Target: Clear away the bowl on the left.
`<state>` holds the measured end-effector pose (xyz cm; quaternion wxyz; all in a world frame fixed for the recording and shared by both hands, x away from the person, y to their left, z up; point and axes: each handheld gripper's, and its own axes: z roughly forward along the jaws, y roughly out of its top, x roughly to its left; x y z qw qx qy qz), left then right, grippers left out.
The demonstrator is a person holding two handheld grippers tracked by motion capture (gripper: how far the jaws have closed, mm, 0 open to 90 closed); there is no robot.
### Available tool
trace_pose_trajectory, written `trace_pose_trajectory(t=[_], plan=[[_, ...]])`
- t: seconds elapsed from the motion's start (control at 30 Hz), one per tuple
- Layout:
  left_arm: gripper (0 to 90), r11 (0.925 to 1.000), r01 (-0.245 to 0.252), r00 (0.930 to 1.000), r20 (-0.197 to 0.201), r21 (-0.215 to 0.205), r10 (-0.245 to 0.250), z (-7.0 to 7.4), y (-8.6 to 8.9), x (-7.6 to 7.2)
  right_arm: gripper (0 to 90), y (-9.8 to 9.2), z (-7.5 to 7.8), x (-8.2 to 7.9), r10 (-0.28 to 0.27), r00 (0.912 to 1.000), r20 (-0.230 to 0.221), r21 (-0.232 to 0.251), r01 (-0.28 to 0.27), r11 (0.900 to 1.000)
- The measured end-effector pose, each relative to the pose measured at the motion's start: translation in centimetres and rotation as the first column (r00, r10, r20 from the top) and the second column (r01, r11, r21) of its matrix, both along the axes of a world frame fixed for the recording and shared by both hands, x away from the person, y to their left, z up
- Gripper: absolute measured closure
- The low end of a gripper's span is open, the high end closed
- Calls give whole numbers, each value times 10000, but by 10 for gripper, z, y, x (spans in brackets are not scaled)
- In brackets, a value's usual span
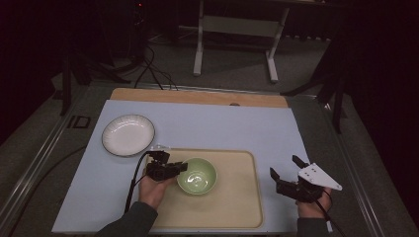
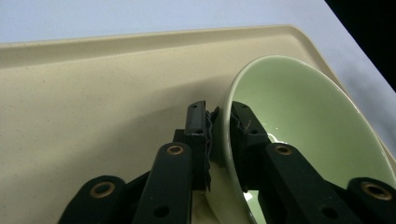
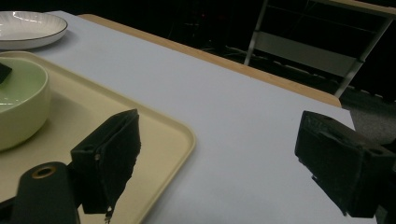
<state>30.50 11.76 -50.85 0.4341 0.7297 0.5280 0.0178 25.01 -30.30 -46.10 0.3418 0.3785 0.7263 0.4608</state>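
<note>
On the beige tray (image 1: 237,207) near the table's front edge, seen from the high view, sits the green bowl (image 1: 197,176), towards the tray's left side. My left gripper (image 1: 181,167) comes in from the tray's left edge and is clamped on the bowl's left rim. My right gripper (image 1: 286,171) hangs over the pale blue table cover (image 1: 222,126) just off the tray's right edge, near the front right corner, with its jaws spread and nothing between them. A white plate (image 1: 128,135) lies on the cover beyond the tray's back left corner, apart from the tray.

Looking along my left gripper (image 2: 223,122), I see one jaw outside the green bowl (image 2: 299,112) and one inside it, the pads pressed on the rim wall between them. The bowl stands on the tray (image 2: 93,93), whose raised far edge runs across the top of this view.

Looking along my right gripper (image 3: 217,154), the two jaws stand far apart, with bare table cover (image 3: 224,107) and the tray's corner (image 3: 173,135) below them. The green bowl (image 3: 21,105) is at the left on the tray, and the white plate (image 3: 28,27) lies behind it on the cover.
</note>
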Motion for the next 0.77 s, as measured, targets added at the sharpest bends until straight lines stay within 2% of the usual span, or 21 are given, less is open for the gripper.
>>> trace_pose_trajectory(t=[0.13,0.2,0.23,0.27,0.3,0.43,0.47,0.5,0.6,0.63,0.67,0.7,0.73,0.77], plan=[[676,9980,-304,9966,777,552,261,13,6,-3,137,-1,0,0,-18,10000,7,12,18,10000],[613,9955,-672,9902,1267,674,583,22,14,-6,138,-1,0,0,-24,10000,16,22,24,10000],[605,9920,-908,9852,1535,879,765,26,19,-8,138,-1,0,0,-20,10000,9,15,20,10000],[584,9920,-908,9852,1535,879,765,26,19,-8,137,-1,0,0,-22,10000,9,7,22,10000],[570,9849,-1320,9748,1947,1117,1086,33,30,-11,137,-1,0,0,-15,10000,10,12,15,10000],[502,9651,-2141,9494,2645,1506,1694,43,57,-19,137,-1,0,0,-20,10000,11,25,20,10000],[482,9543,-2414,9394,2891,1765,1842,45,64,-22,137,-1,0,0,-23,10000,6,26,23,10000],[452,9393,-2767,9271,3137,2029,2053,47,71,-26,137,-1,0,0,-22,10000,7,28,22,10000],[352,8805,-3944,8841,3697,2629,2856,52,95,-35,137,-1,0,0,-25,10000,1,41,25,10000],[326,8699,-4219,8736,3714,2555,3146,53,104,-38,137,-1,0,0,-28,10000,1,50,28,10000],[312,8699,-4219,8736,3714,2555,3146,53,104,-38,137,-1,0,0,-28,10000,3,52,28,10000],[304,8595,-4560,8583,3695,2310,3561,53,119,-42,137,-1,0,0,-20,10000,0,47,20,10000],[295,8528,-4737,8495,3696,2200,3765,53,126,-45,137,-1,0,0,-11,10000,-10,34,11,10000],[294,8528,-4737,8495,3696,2200,3765,53,126,-45,137,0,0,0,-18,10000,-23,36,18,10000]])
